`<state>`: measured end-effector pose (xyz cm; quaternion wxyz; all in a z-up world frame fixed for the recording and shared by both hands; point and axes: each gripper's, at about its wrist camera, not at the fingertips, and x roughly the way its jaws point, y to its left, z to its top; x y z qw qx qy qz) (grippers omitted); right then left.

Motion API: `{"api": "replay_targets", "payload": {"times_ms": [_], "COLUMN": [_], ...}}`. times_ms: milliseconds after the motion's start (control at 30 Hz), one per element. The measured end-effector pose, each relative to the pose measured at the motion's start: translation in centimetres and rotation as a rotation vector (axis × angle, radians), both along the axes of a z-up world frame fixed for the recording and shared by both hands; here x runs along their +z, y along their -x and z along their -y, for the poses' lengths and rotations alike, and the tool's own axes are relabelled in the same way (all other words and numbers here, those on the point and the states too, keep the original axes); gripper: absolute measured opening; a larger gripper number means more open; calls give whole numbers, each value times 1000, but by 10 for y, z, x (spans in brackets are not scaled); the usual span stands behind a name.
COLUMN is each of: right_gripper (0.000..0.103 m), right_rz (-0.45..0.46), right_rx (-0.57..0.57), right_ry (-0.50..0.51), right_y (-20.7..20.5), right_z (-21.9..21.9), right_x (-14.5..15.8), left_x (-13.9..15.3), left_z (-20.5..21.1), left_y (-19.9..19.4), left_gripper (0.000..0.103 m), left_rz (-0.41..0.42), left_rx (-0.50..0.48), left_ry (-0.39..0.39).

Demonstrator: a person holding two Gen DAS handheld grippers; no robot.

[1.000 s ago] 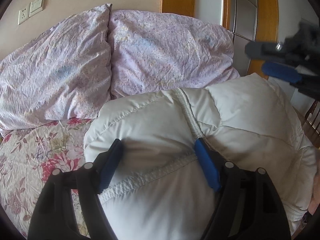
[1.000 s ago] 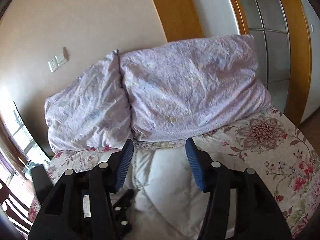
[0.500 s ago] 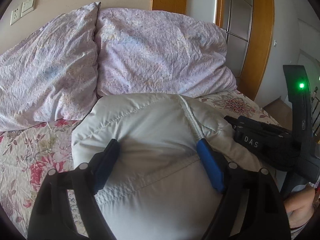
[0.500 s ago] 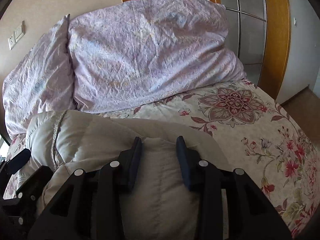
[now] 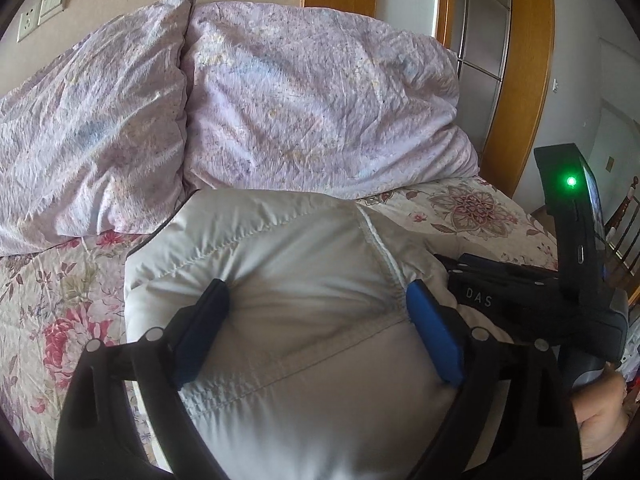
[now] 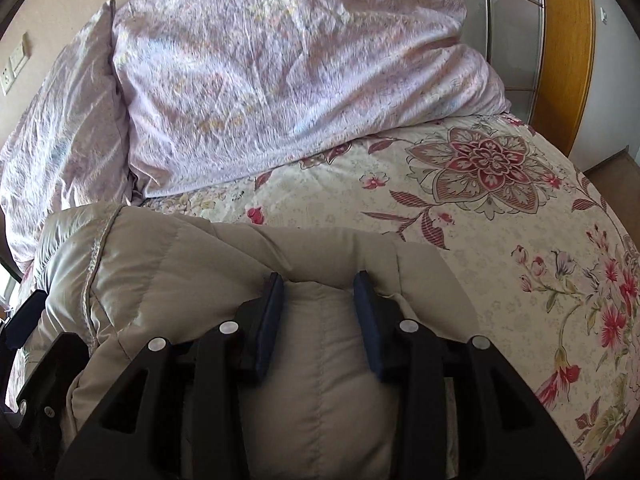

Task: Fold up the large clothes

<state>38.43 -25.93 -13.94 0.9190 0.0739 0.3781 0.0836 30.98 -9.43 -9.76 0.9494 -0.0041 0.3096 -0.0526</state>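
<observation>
On the flowered bedspread (image 6: 500, 240), below two crinkled lilac pillows (image 5: 312, 100), lies the puffy quilted white jacket (image 5: 300, 264) — soft, stitched in rounded panels. The left gripper (image 5: 316, 300) has its blue pads spread wide, pressing into a broad bulge of padding across a ribbed seam. The right gripper (image 6: 318, 284) is pinched narrow on a plump fold of jacket — fabric bunched between its pads.
</observation>
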Motion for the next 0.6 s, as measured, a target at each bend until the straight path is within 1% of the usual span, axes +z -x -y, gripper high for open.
{"api": "replay_targets", "payload": {"times_ms": [267, 600], "right_gripper": [39, 40], "right_rz": [-28, -27], "right_rx": [5, 4], "right_ry": [34, 44], "right_y": [-8, -11], "right_z": [-5, -6], "right_x": [-5, -6], "left_x": [-5, -8], "left_z": [1, 2], "left_y": [-7, -13], "left_gripper": [92, 95], "left_rz": [-18, -38], "left_rx": [15, 19], "left_ry": [-14, -30]}}
